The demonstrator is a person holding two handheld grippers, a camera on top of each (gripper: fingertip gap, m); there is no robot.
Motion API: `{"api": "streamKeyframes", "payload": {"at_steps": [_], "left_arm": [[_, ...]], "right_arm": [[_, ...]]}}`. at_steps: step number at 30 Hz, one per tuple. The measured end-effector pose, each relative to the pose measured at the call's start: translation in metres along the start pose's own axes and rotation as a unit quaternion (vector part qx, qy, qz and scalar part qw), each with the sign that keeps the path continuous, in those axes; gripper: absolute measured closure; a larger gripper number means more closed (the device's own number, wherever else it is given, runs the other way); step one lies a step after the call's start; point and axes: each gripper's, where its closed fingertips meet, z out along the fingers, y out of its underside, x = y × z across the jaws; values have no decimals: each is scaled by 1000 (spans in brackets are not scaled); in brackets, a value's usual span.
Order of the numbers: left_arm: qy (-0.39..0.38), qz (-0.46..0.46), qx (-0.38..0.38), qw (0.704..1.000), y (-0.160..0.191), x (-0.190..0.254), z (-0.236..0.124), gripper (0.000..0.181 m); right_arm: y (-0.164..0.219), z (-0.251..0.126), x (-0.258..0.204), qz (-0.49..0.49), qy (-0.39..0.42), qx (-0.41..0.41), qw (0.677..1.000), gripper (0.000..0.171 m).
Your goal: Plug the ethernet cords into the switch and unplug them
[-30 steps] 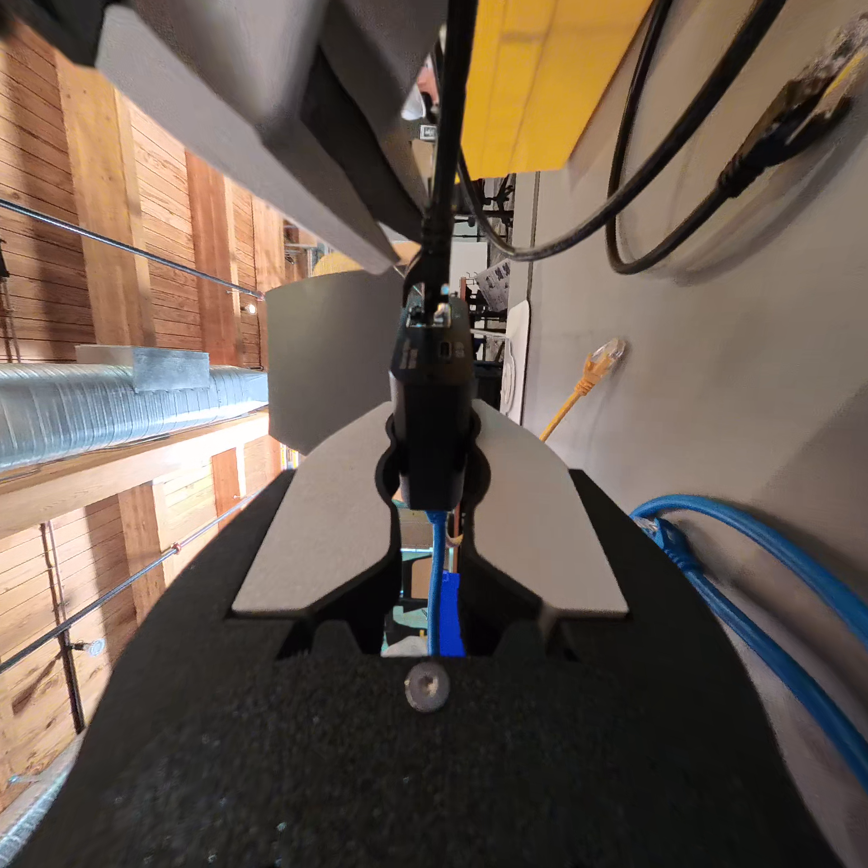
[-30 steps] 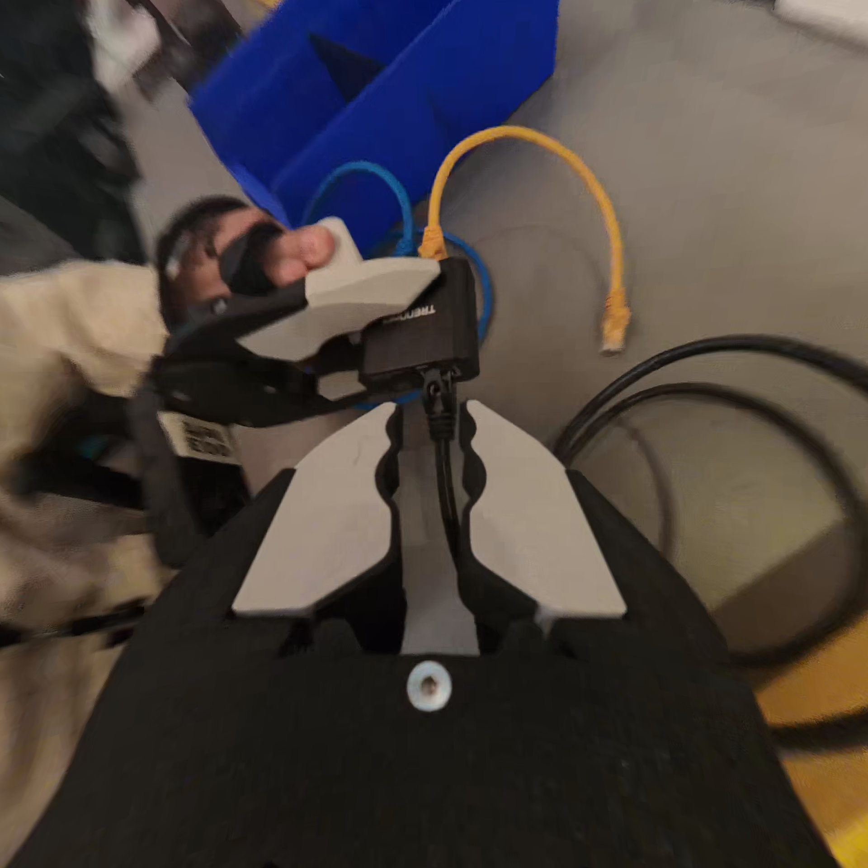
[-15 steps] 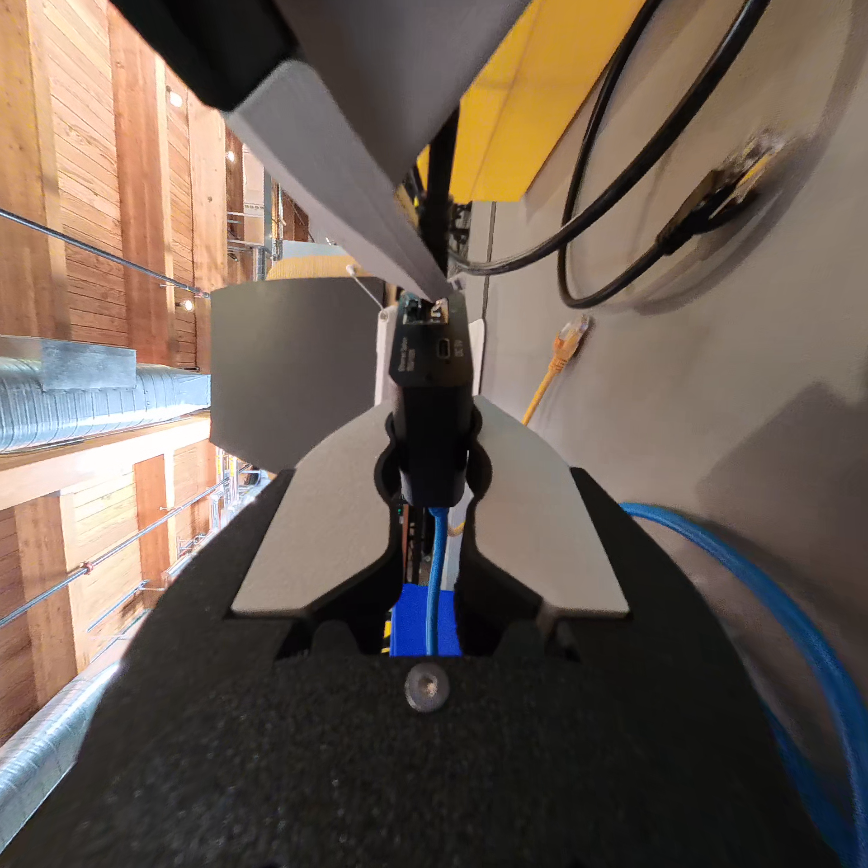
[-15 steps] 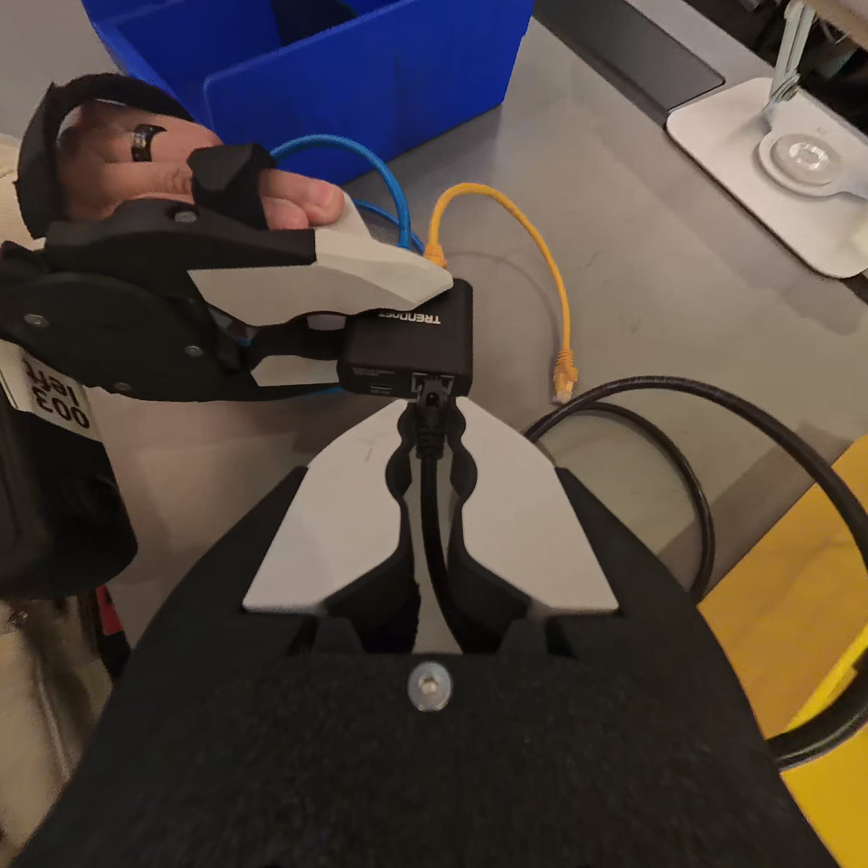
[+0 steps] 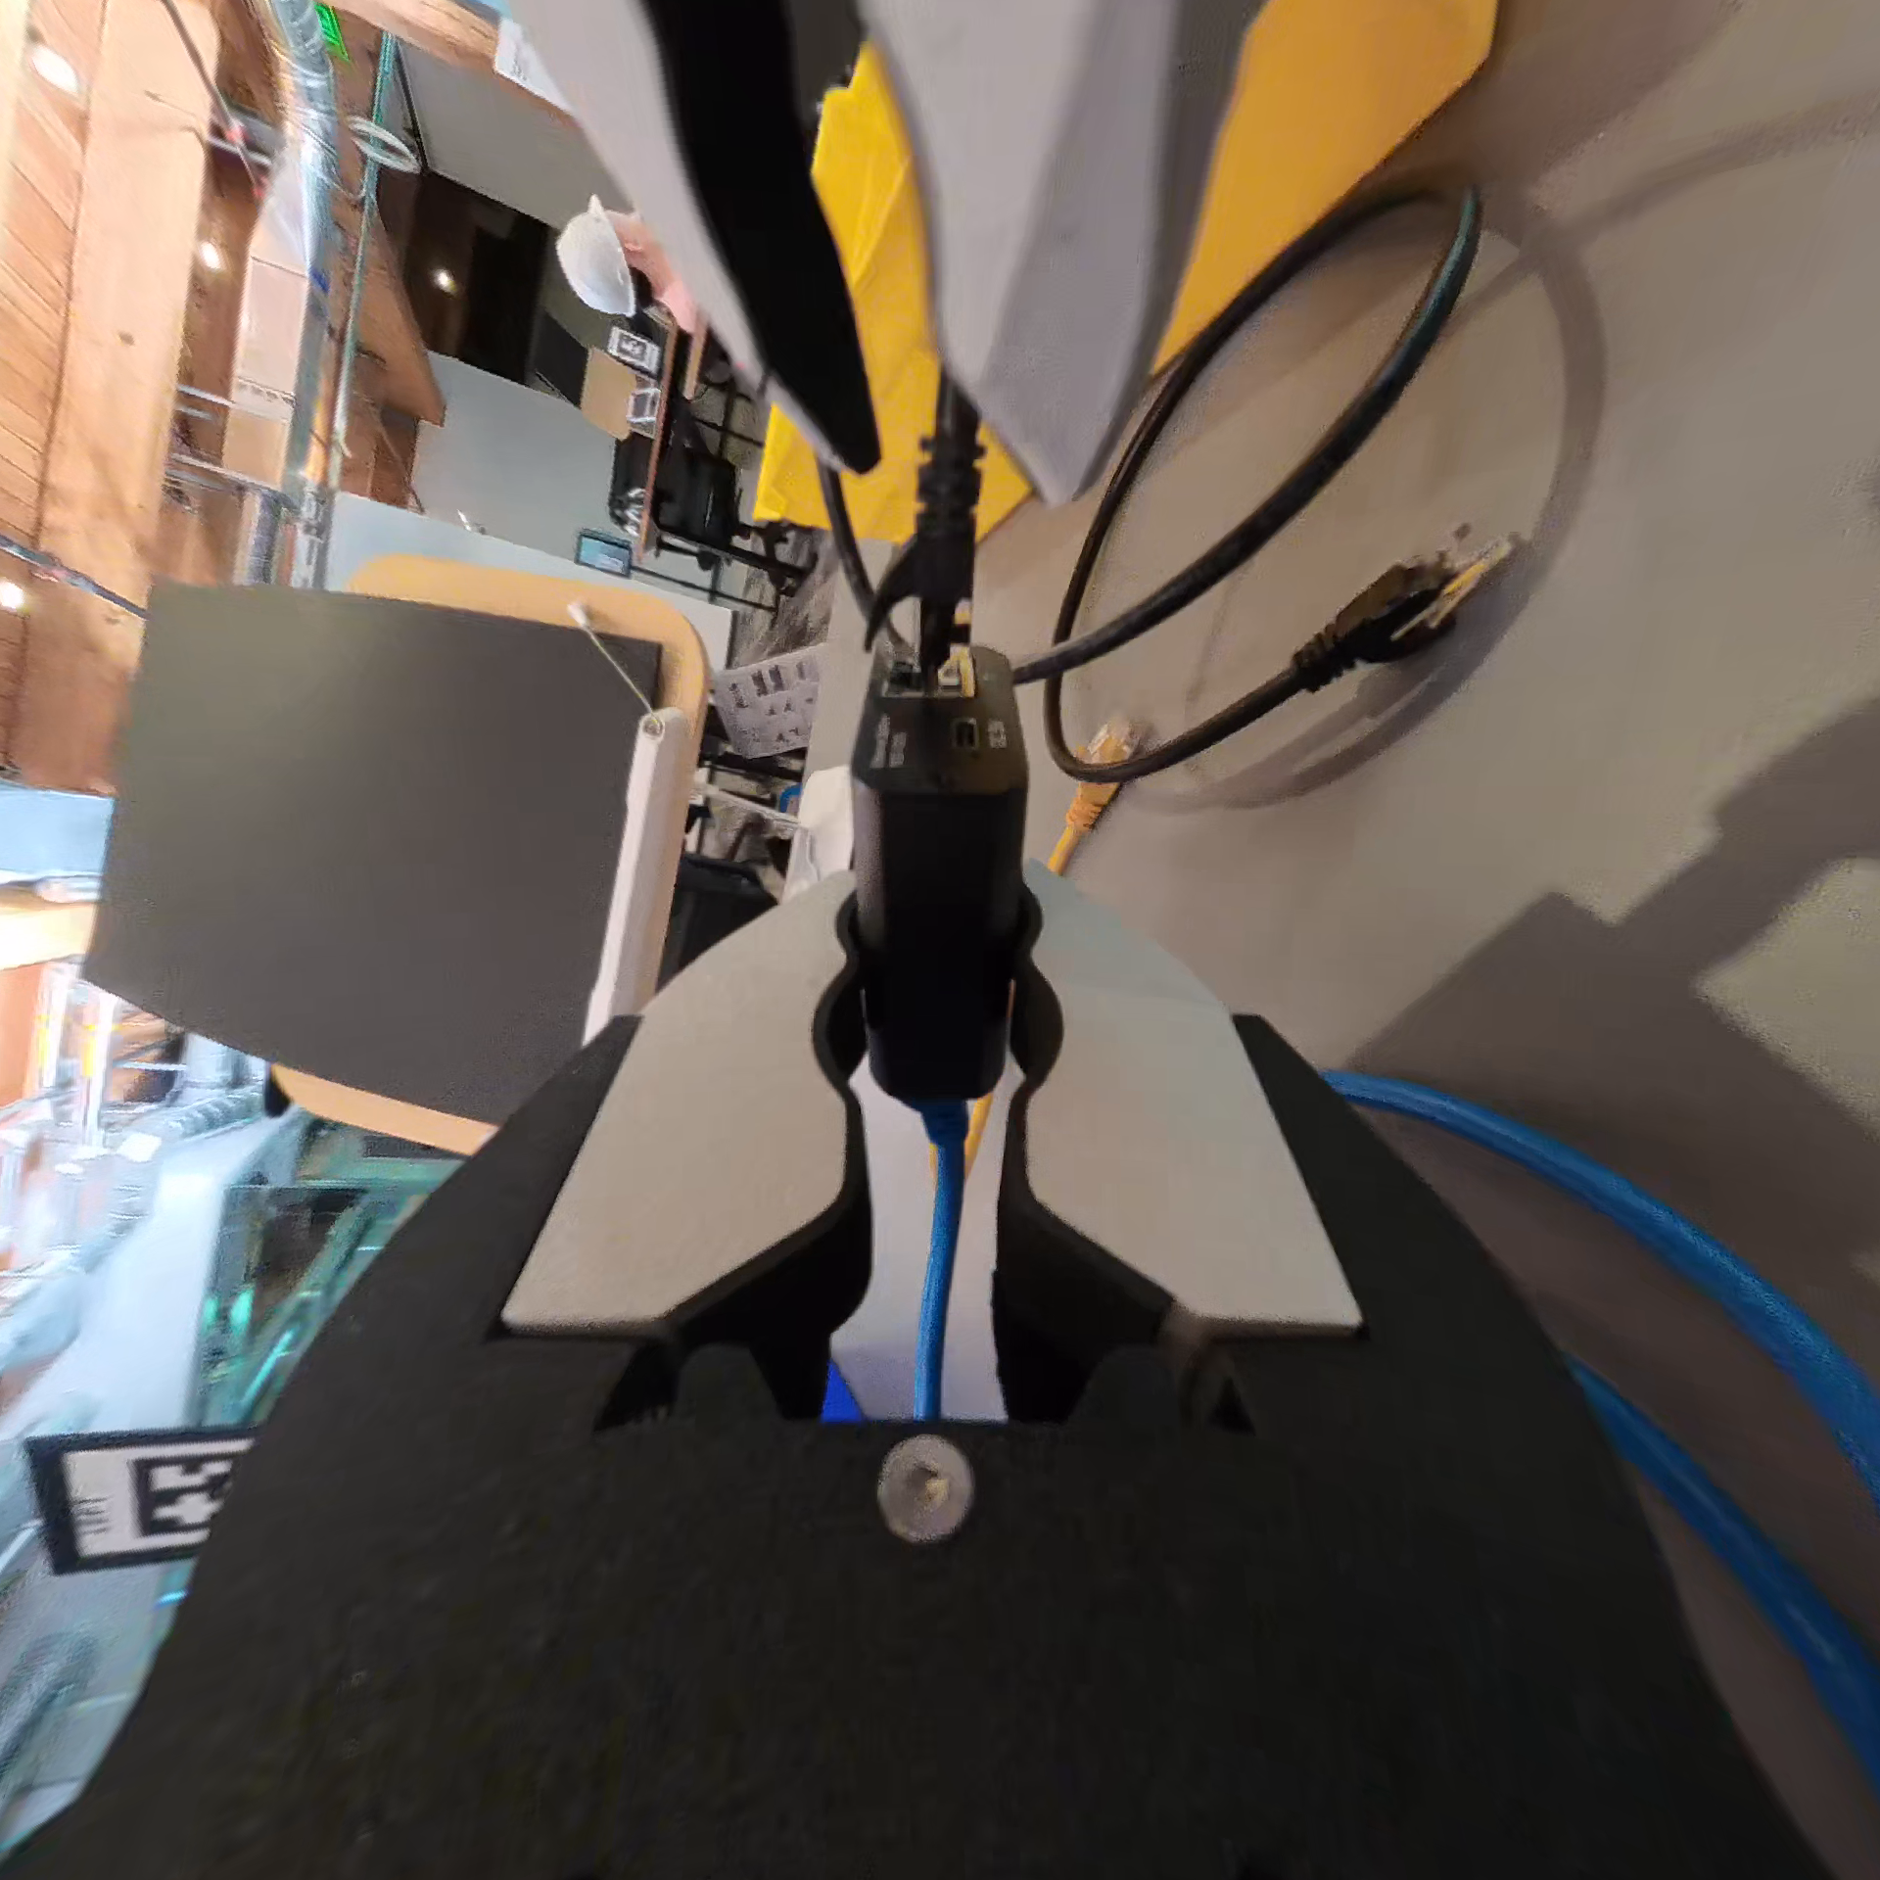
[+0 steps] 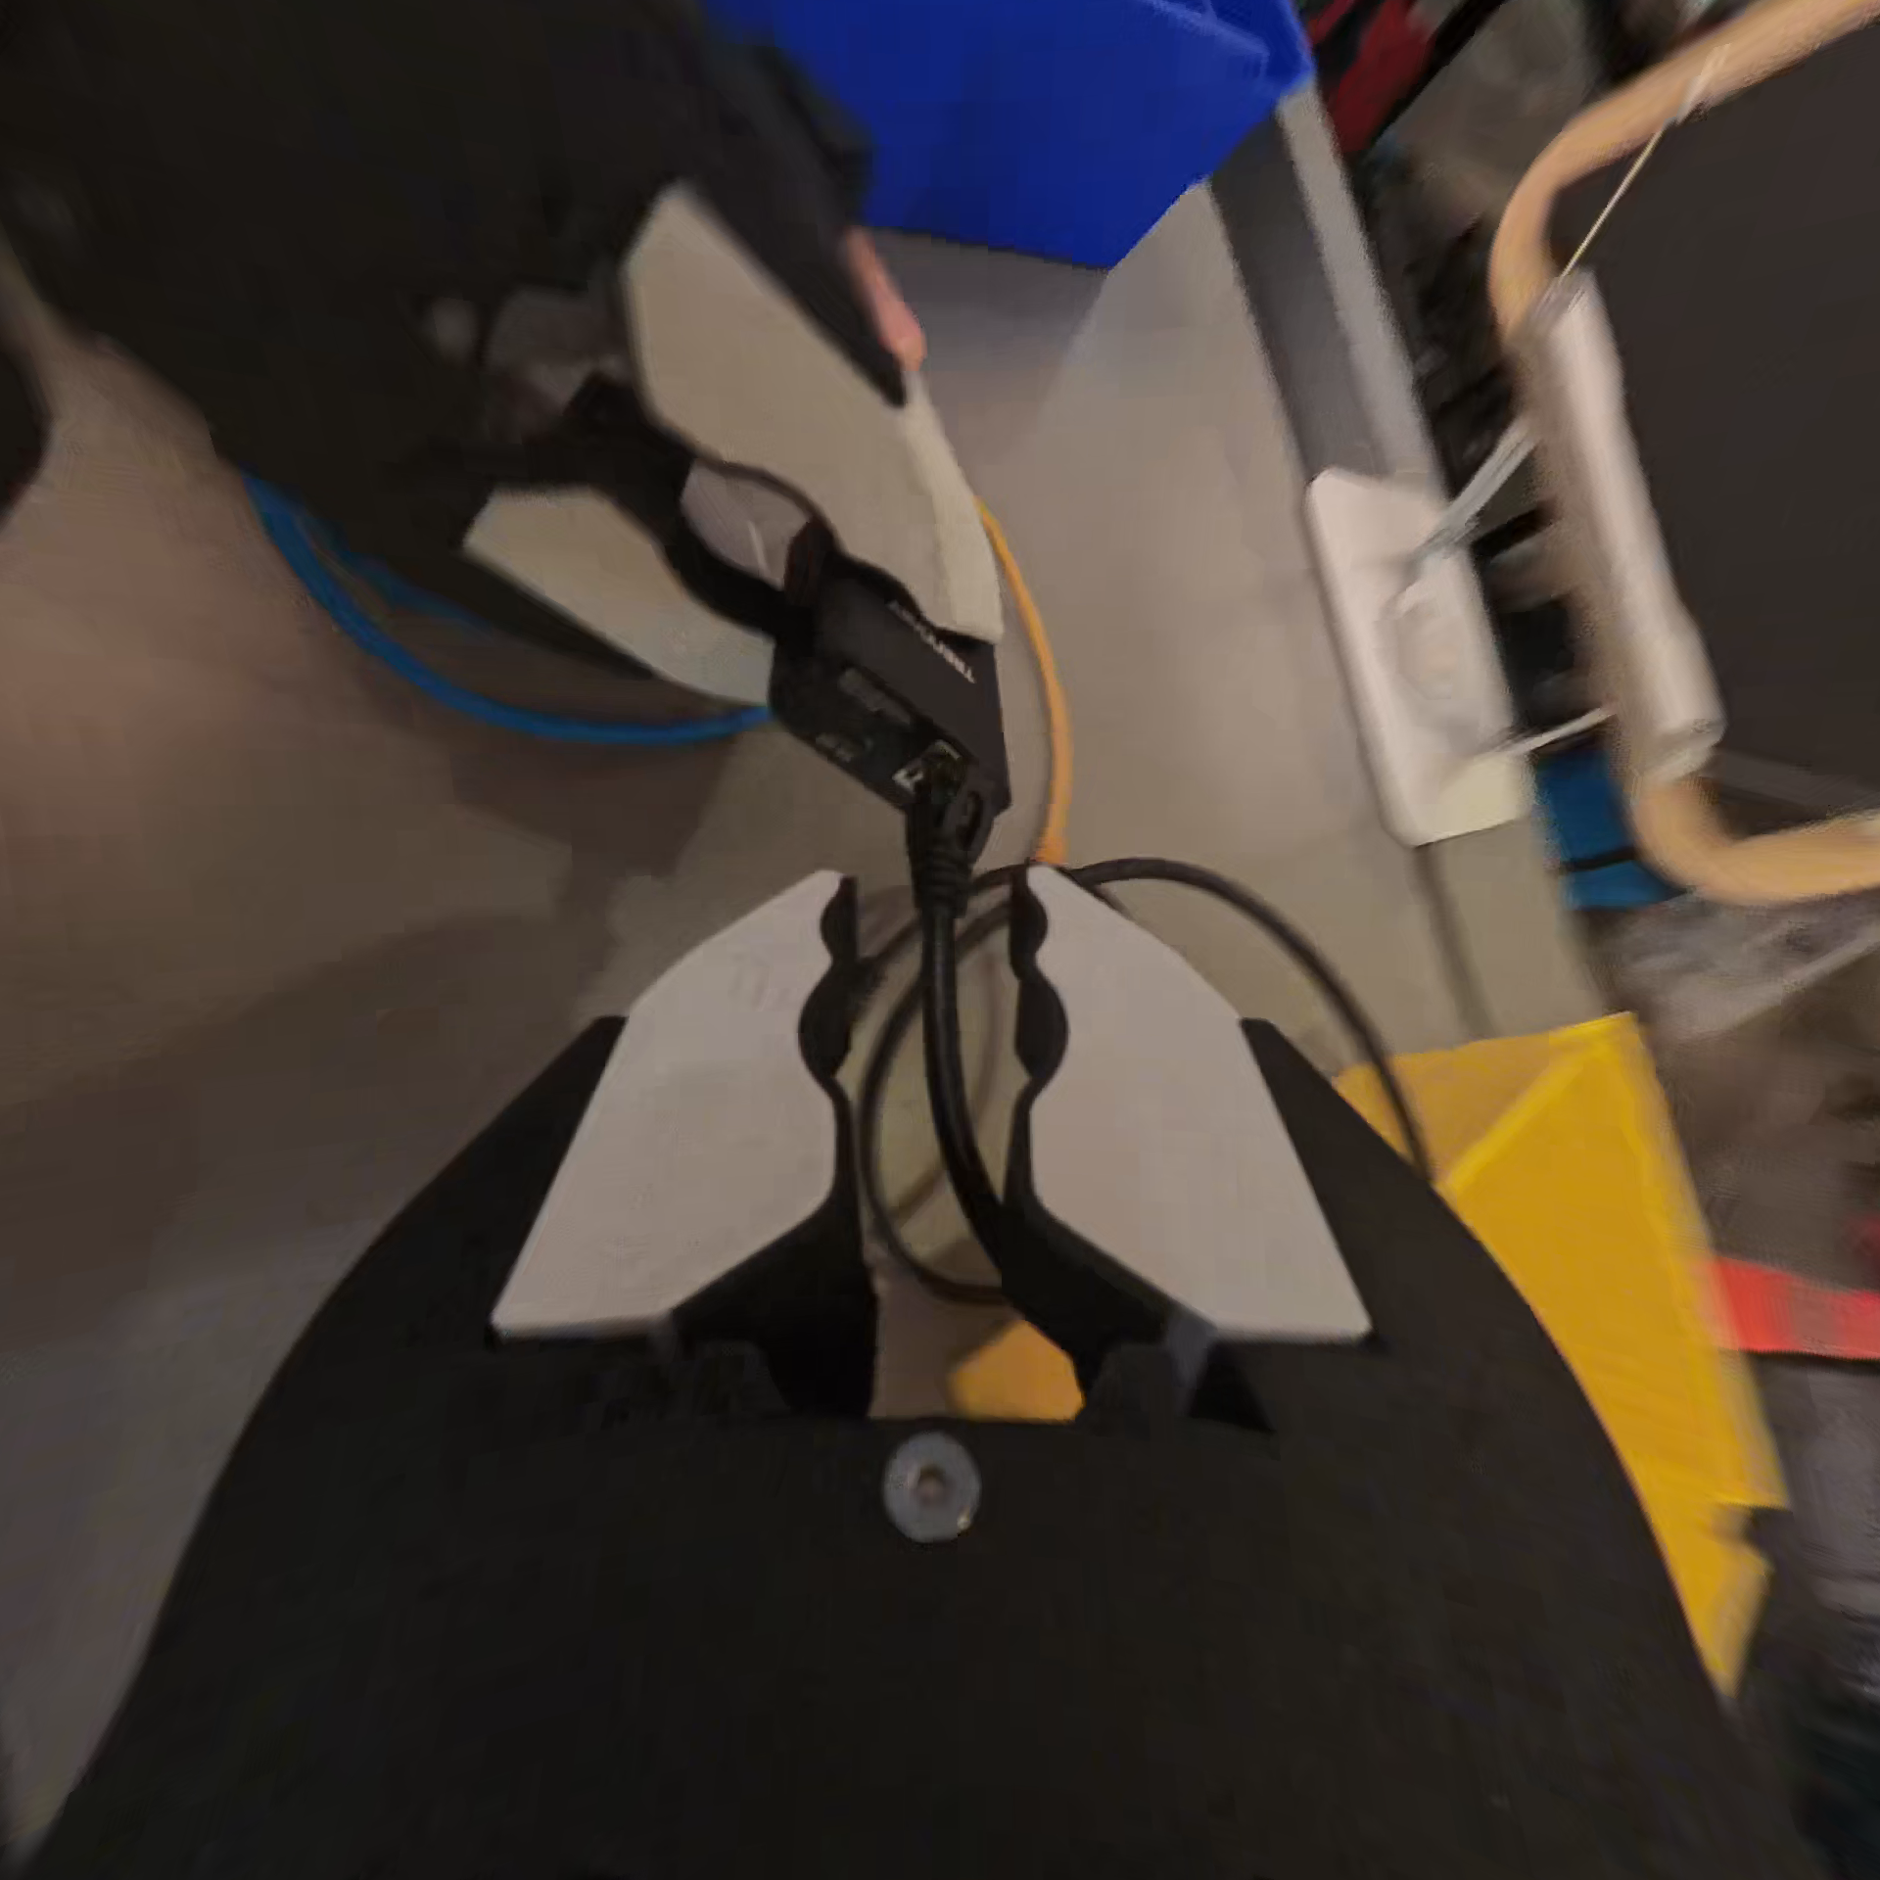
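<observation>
My left hand-held gripper (image 5: 936,977) is clamped on a small black switch (image 5: 938,814), its two grey fingers pressing the box from either side and holding it above the grey desk (image 5: 1526,814). A blue ethernet cord (image 5: 936,1272) leaves the near end of the switch and runs back between those fingers. A black ethernet cord (image 5: 946,498) is plugged into the far end of the switch.

My right hand-held gripper (image 6: 931,916) has its fingers apart. The black cord (image 6: 951,1027) passes loosely through the gap between them, and I cannot tell whether it touches either finger. From the right wrist view, which is blurred, the switch (image 6: 895,692) sits just beyond my right fingertips.

An orange ethernet cord (image 5: 1094,783) lies on the desk with one plug end free. The other end of the black cord (image 5: 1394,610) also lies loose on the desk. A blue bin (image 6: 1017,112) stands at the back and a yellow bin (image 6: 1587,1221) to the right.
</observation>
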Motion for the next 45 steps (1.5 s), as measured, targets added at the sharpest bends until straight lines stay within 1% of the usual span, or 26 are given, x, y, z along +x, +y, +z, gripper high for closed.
{"api": "streamKeyframes", "payload": {"at_steps": [1, 2, 3, 4, 6, 8, 9, 10, 11, 14, 17, 25, 29, 31, 34, 37, 41, 44, 45], "left_arm": [[6, -10, 4, 1000, 0, -1, 0, 157], [12, -16, 7, 1000, 0, -1, 0, 157], [14, -17, 8, 1000, -1, 0, 0, 157], [14, -14, 9, 1000, -1, 1, 0, 157], [15, -6, 6, 1000, -1, 4, 1, 157], [16, -1, 2, 1000, 0, 6, 2, 157], [17, -2, 1, 1000, 1, 6, 2, 157], [18, -4, 2, 1000, 1, 6, 2, 157], [19, -5, 2, 1000, 1, 6, 2, 157], [19, -2, -1, 1000, 1, 6, 2, 157], [16, -1, -3, 1000, 1, 5, 2, 157], [12, 9, -9, 1000, 1, 5, 1, 157], [7, 12, -19, 1000, 1, 3, 0, 157], [-3, 19, -22, 1000, 1, 0, -1, 157], [-1, 21, -26, 999, 1, 1, -2, 157], [-2, 19, -27, 999, 1, 0, -2, 157], [2, 19, -29, 999, 2, 1, -1, 157], [3, 19, -29, 999, 4, 2, 0, 157], [14, 14, -22, 1000, 2, 6, 1, 157]], "right_arm": [[-2, -1, 0, -57, 24, -4, 998, 146], [-4, 0, -1, -101, 34, -5, 994, 144], [-6, 2, -1, -131, 46, -7, 990, 136], [-5, 6, 2, -148, 54, -18, 987, 135], [-2, 13, 2, -156, 43, -28, 986, 141], [-6, 14, 0, -169, 33, -15, 985, 156], [-9, 14, 0, -177, 33, -7, 984, 159], [-12, 14, 1, -180, 38, -1, 983, 166], [-13, 14, 1, -182, 35, -2, 983, 166], [-11, 17, 3, -187, 26, -15, 982, 154], [-8, 20, 0, -206, 8, -32, 978, 152], [-3, 28, 5, -257, 18, -62, 964, 154], [-1, 30, 6, -294, 26, -82, 952, 156], [-3, 30, 7, -293, 29, -81, 952, 157], [-2, 29, 6, -279, 9, -86, 956, 159], [-4, 28, 7, -291, 15, -84, 953, 159], [-4, 29, 6, -283, 12, -78, 956, 159], [-3, 32, 6, -228, -4, -69, 971, 159], [0, 31, 3, -212, -20, -70, 974, 158]]}}
